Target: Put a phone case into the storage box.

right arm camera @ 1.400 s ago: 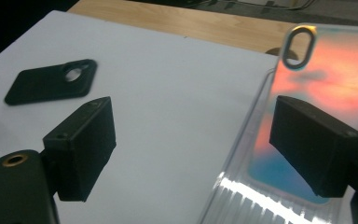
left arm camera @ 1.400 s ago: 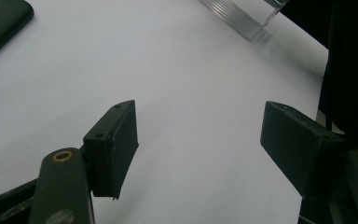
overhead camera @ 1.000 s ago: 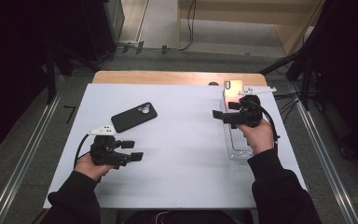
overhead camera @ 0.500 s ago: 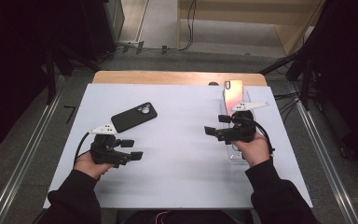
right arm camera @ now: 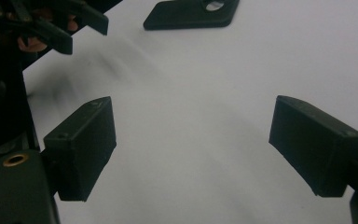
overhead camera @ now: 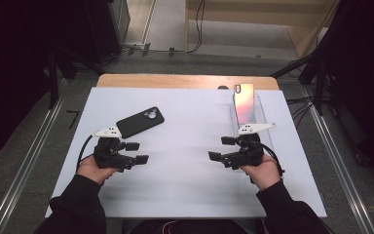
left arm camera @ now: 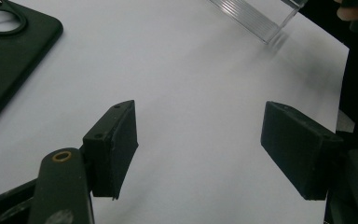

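A black phone case (overhead camera: 140, 122) lies flat on the white table (overhead camera: 185, 180), left of centre; its corner shows in the left gripper view (left arm camera: 4, 65) and it lies far off in the right gripper view (right arm camera: 191, 14). A phone with an iridescent back (overhead camera: 244, 102) leans in a clear stand (overhead camera: 260, 109) at the back right. My left gripper (overhead camera: 137, 152) rests low at the front left, open, with bare table between its pads (left arm camera: 116, 144). My right gripper (overhead camera: 221, 148) hovers at the front right, just in front of the stand, open and empty, pointing left toward the other gripper (right arm camera: 51, 28).
A wooden strip (overhead camera: 185, 81) runs along the table's far edge. Cables lie on the floor beyond and to the right. A corner of the clear stand (left arm camera: 261, 21) shows at the top of the left gripper view.
My right gripper has drawn back from the phone and stand toward the front of the table and sunk a little. The left gripper has stayed where it was.
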A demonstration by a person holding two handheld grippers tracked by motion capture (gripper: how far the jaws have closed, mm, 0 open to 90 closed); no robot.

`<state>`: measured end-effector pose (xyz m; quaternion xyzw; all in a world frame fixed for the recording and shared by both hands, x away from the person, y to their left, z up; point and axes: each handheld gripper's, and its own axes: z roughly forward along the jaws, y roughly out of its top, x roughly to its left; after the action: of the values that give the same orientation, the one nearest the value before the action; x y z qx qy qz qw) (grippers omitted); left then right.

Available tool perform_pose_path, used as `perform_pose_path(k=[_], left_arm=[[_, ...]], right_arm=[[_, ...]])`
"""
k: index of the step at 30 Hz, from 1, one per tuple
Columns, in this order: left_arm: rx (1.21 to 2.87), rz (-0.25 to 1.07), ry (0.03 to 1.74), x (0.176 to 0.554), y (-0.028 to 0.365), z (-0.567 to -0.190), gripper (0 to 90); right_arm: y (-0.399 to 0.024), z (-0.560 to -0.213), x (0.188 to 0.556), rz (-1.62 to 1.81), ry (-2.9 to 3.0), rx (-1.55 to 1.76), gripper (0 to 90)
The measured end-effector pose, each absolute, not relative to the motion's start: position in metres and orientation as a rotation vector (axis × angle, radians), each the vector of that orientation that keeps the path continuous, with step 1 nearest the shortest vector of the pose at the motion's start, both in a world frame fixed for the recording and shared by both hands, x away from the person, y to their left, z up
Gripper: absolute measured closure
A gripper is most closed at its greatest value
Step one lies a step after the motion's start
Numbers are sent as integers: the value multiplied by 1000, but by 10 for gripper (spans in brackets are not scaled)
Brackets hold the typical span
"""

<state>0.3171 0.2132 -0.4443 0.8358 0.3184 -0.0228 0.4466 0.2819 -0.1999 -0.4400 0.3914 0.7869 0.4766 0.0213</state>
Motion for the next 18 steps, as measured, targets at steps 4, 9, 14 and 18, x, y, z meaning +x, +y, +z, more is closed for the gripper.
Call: perform_pose_path(k=[4,9,14,18], left_arm=[[2068,-52,792,318,214,-445,273],[2061,-49,794,319,214,-444,273],[2064,-32,795,324,215,-443,272],[2053,-11,796,332,219,-439,271]], right_arm=[[-196,-445,275,1469,2463,1202,130],[-191,-448,268,1455,2488,1189,129],[-190,-452,262,1464,2504,1184,130],[-189,-457,259,1459,2525,1186,130]])
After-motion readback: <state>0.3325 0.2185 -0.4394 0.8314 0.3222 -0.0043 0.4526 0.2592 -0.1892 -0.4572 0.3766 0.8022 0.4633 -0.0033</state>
